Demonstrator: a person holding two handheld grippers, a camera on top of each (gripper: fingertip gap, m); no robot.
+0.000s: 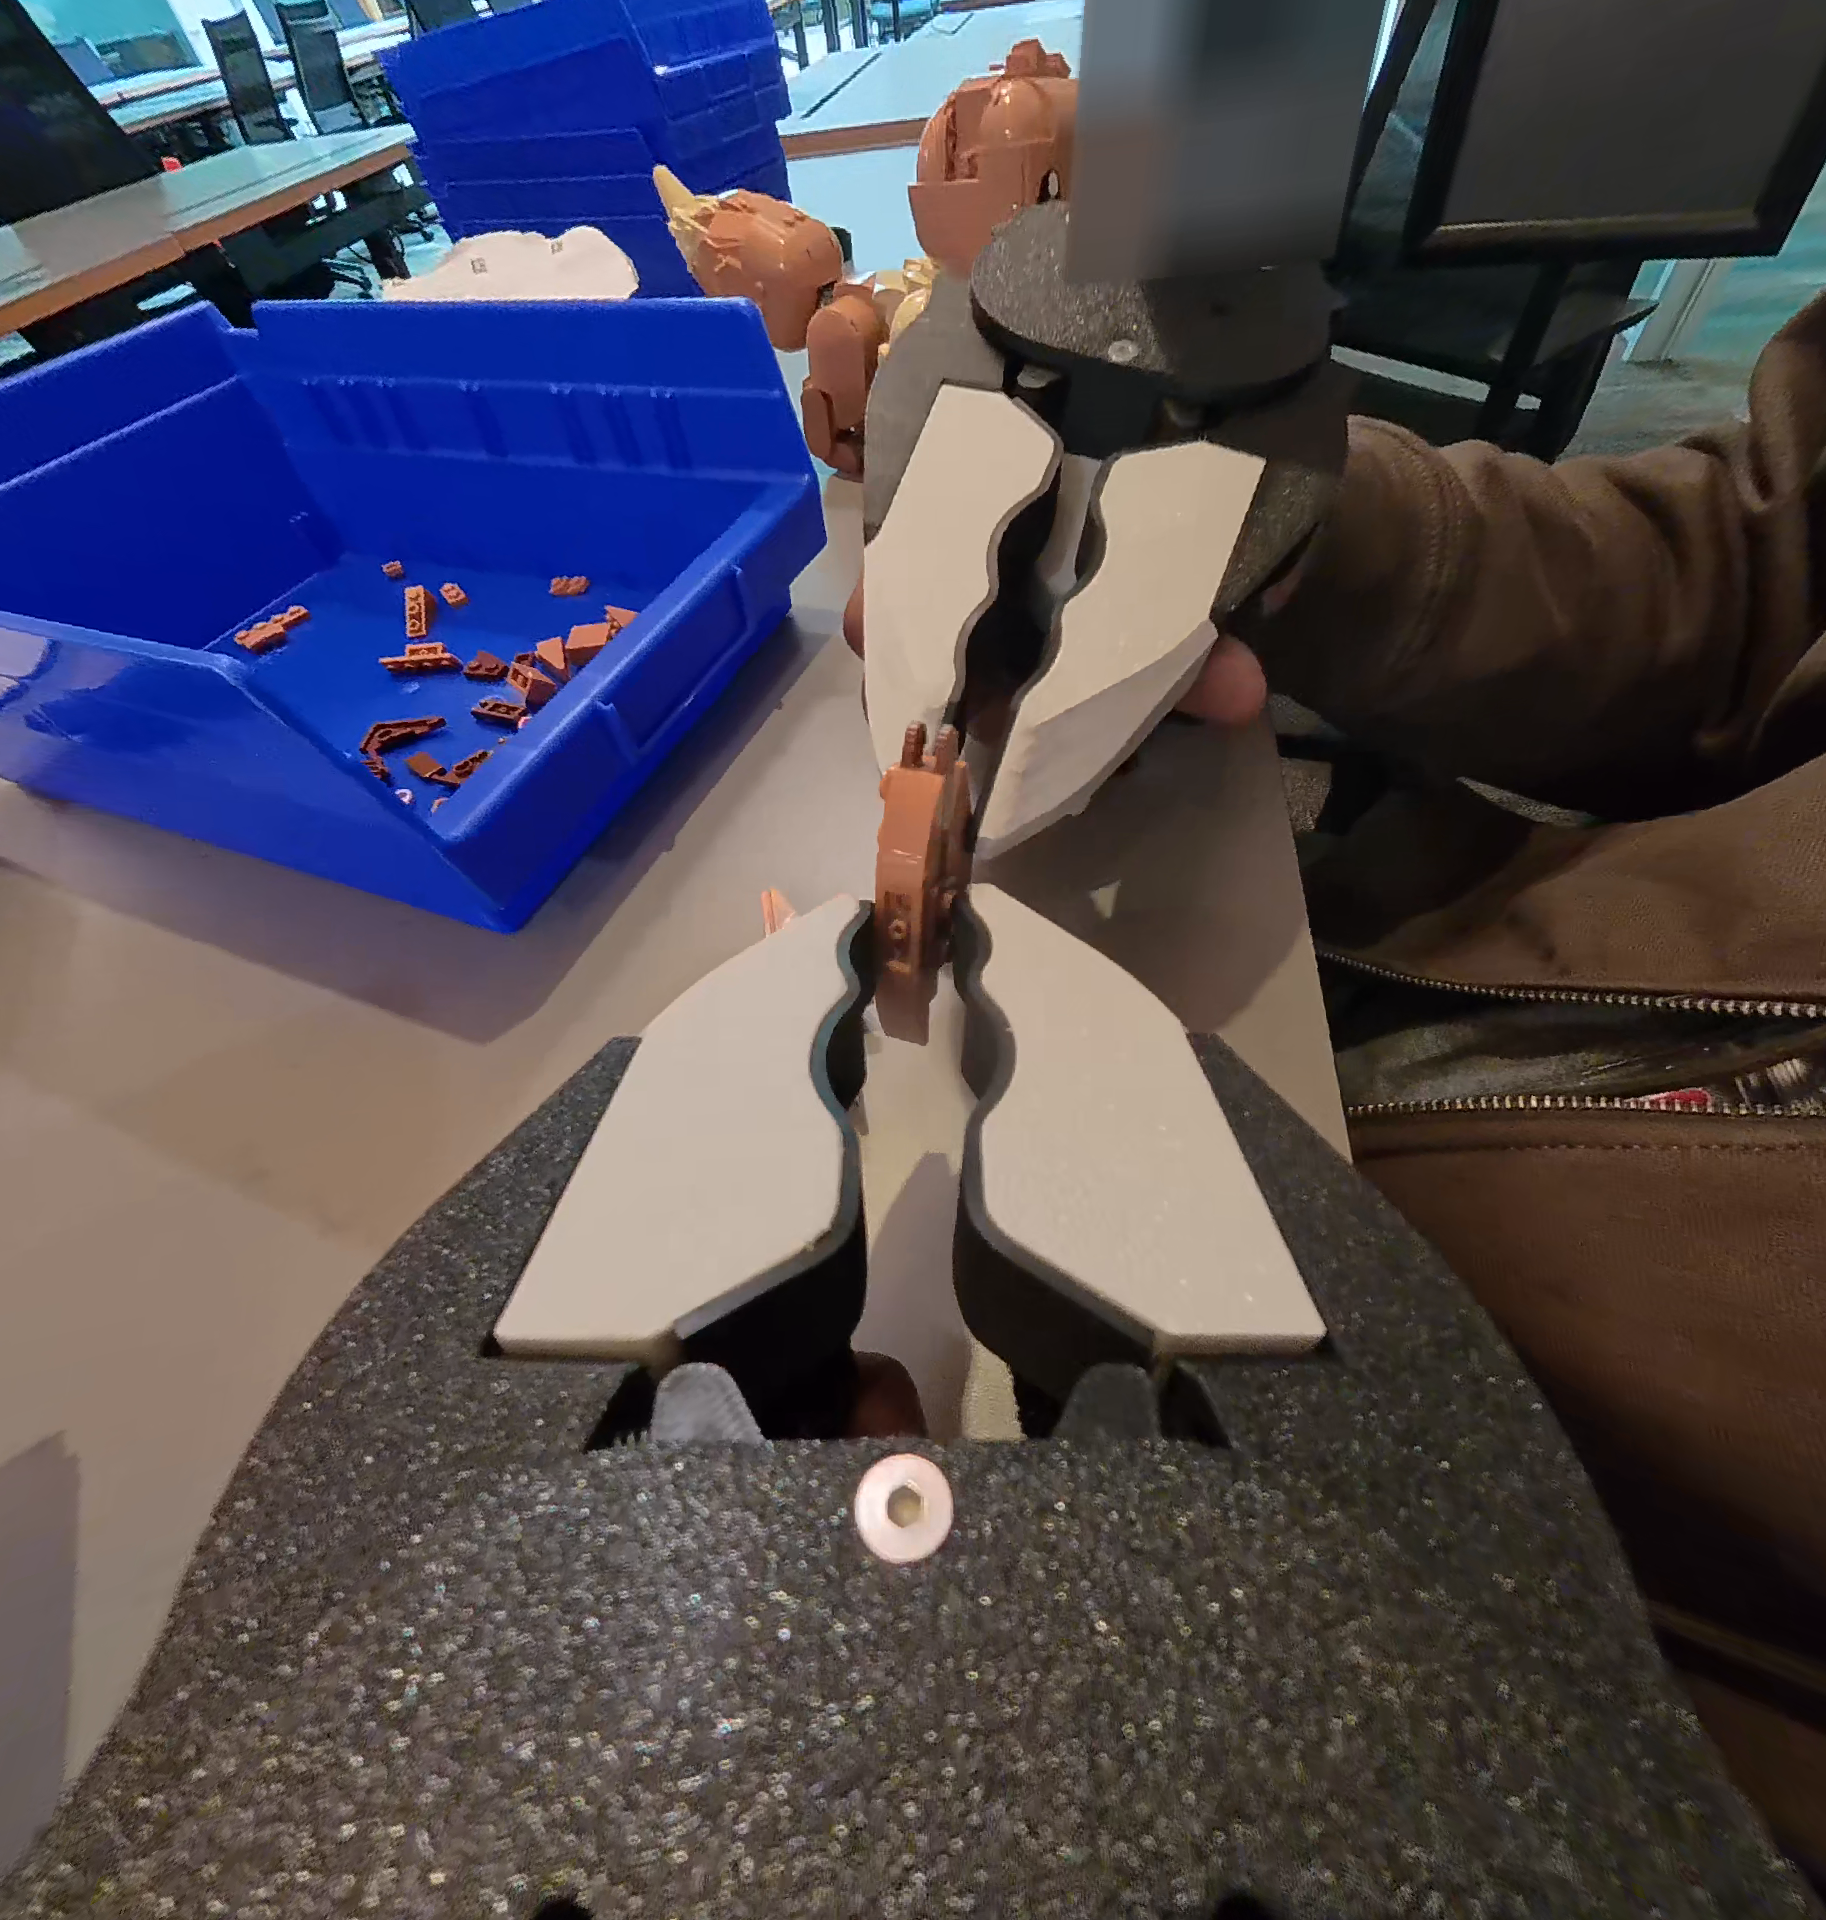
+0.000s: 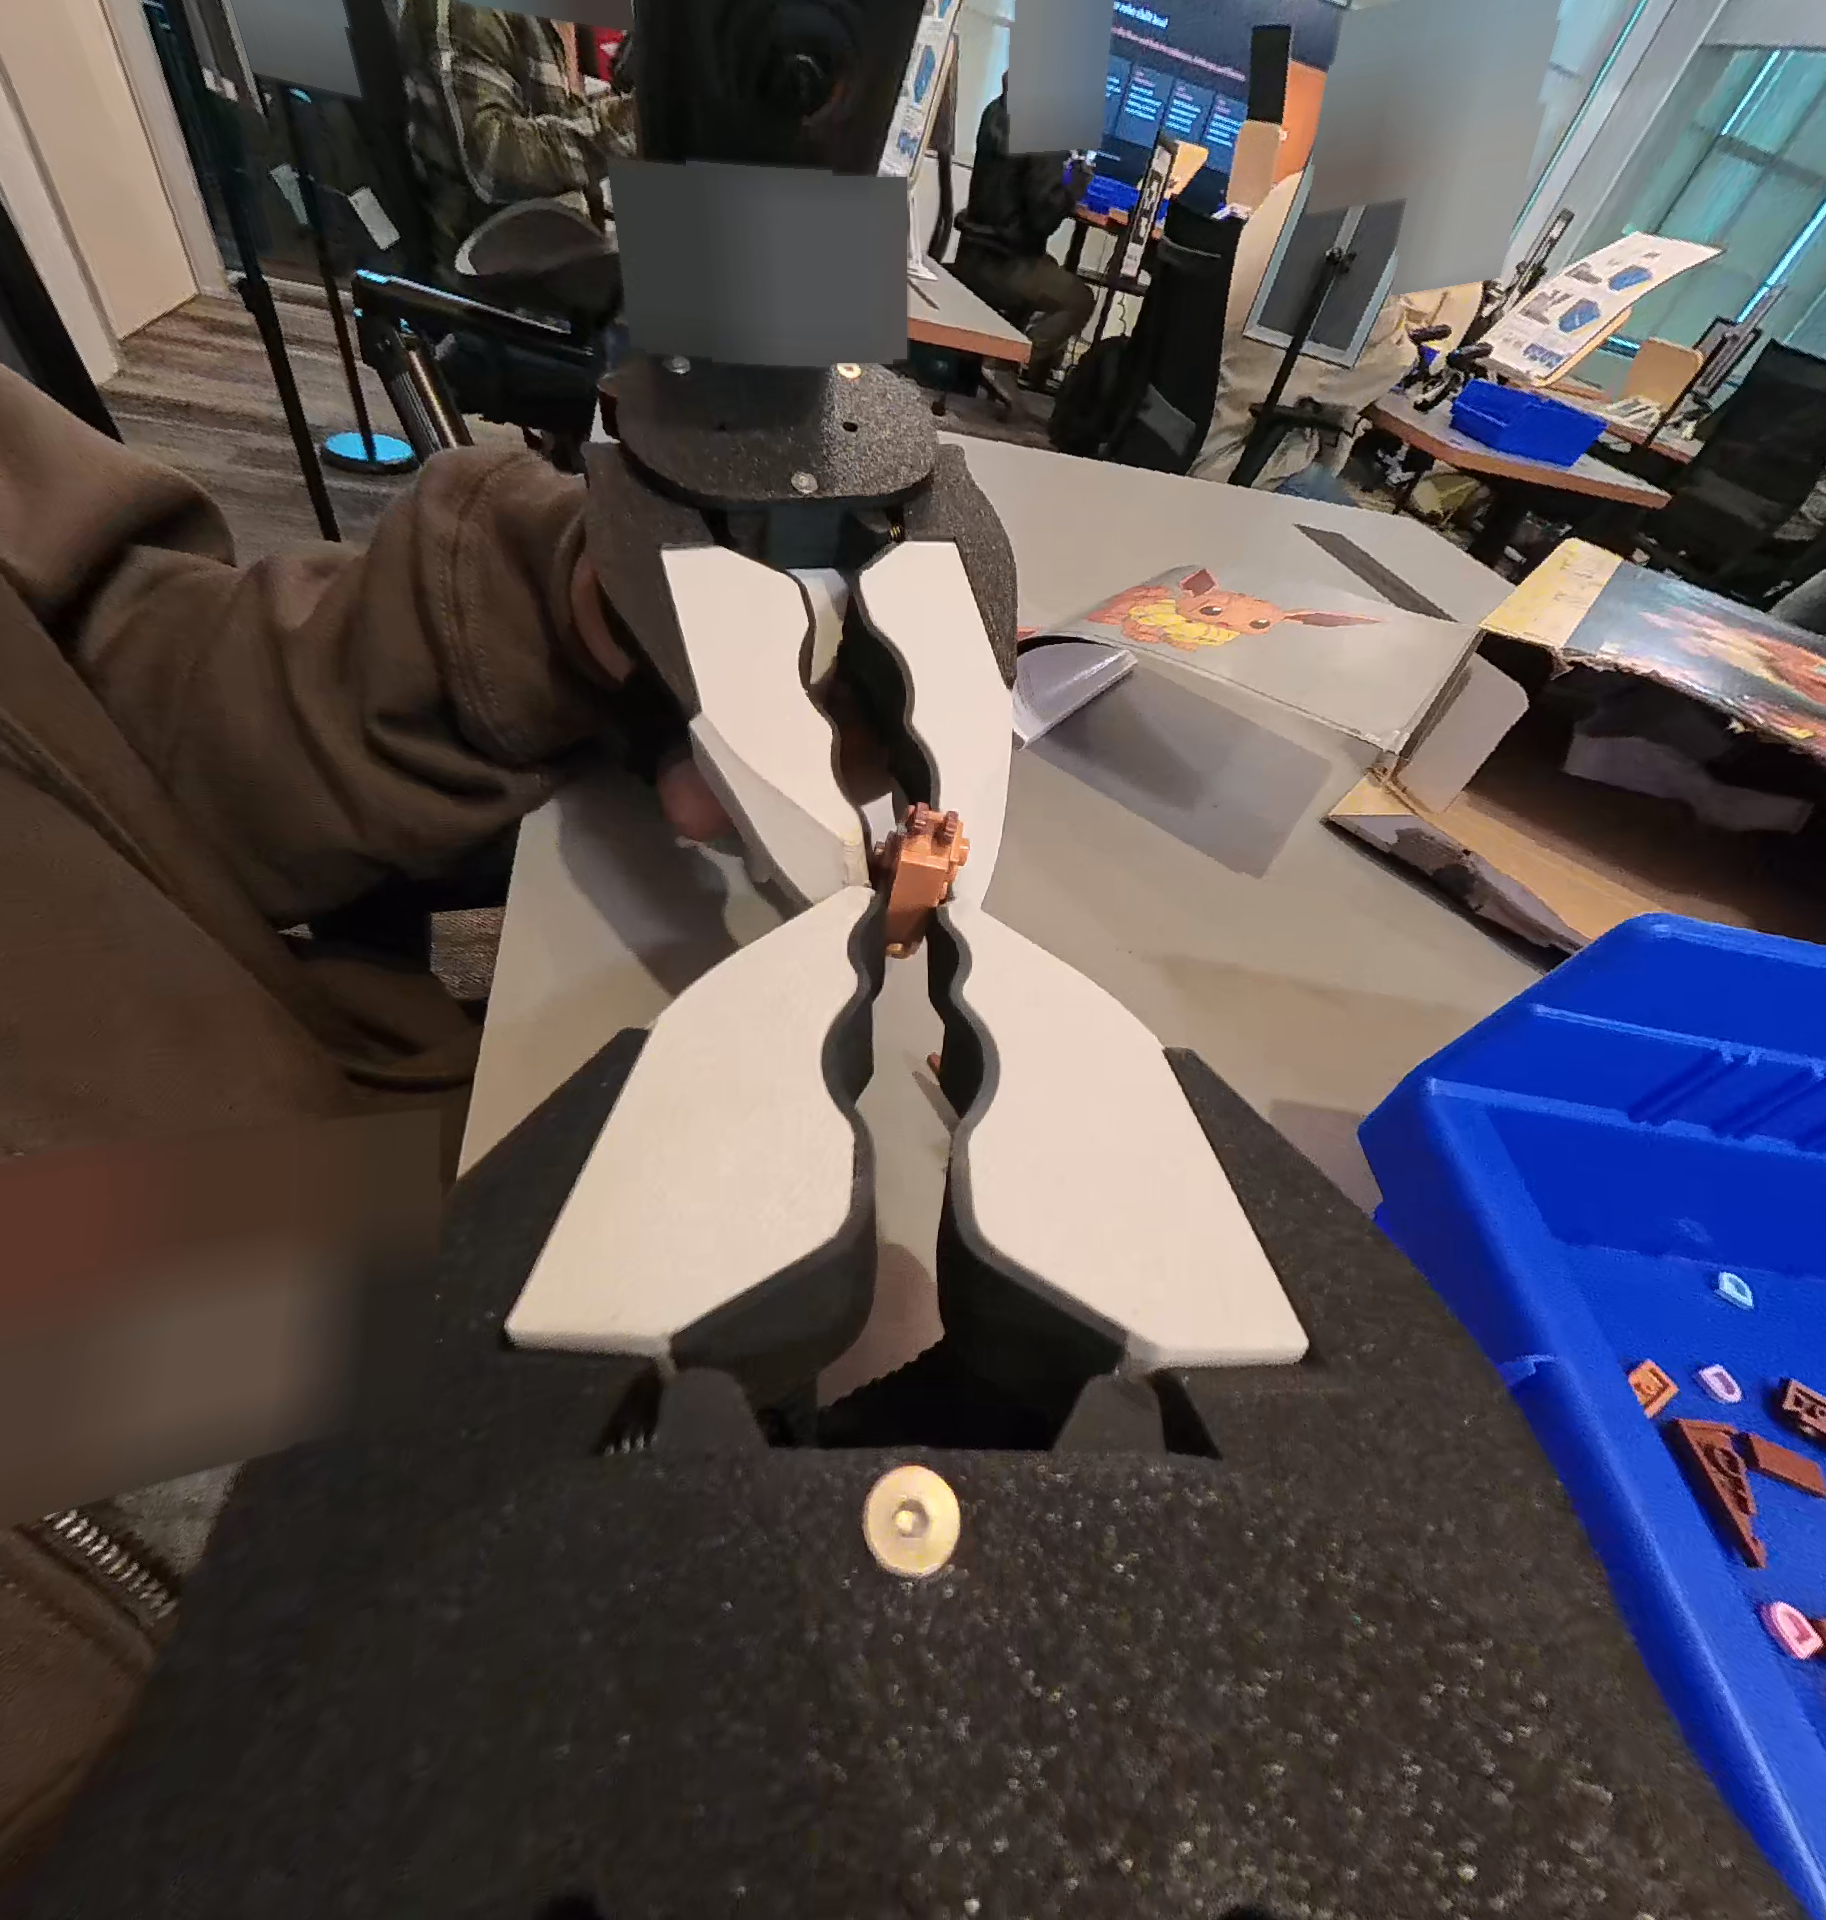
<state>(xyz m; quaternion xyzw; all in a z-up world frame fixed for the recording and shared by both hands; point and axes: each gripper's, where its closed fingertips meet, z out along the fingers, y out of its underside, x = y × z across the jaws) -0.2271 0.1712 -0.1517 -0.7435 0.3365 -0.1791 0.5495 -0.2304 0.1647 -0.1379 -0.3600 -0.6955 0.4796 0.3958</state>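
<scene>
Brown brick assembly (image 1: 914, 883) sits above the grey table (image 1: 265, 1091), pinched at both ends: left gripper (image 1: 914, 935) and right gripper (image 2: 904, 925) each nearly closed on it, tips almost meeting. Blue bin (image 1: 618, 821) w/ loose brown pieces (image 1: 493, 665) just beside; brown models (image 1: 774, 249) behind; cardboard box (image 2: 1491, 831) further off.

Even, fairly bright indoor light; windows (image 2: 1719, 156) glow at the far right. Soft shadows fall on the bench (image 1: 265, 1091). Wide-angle bending curves the edges; the blue bin (image 1: 576, 831) shows slight glare.
</scene>
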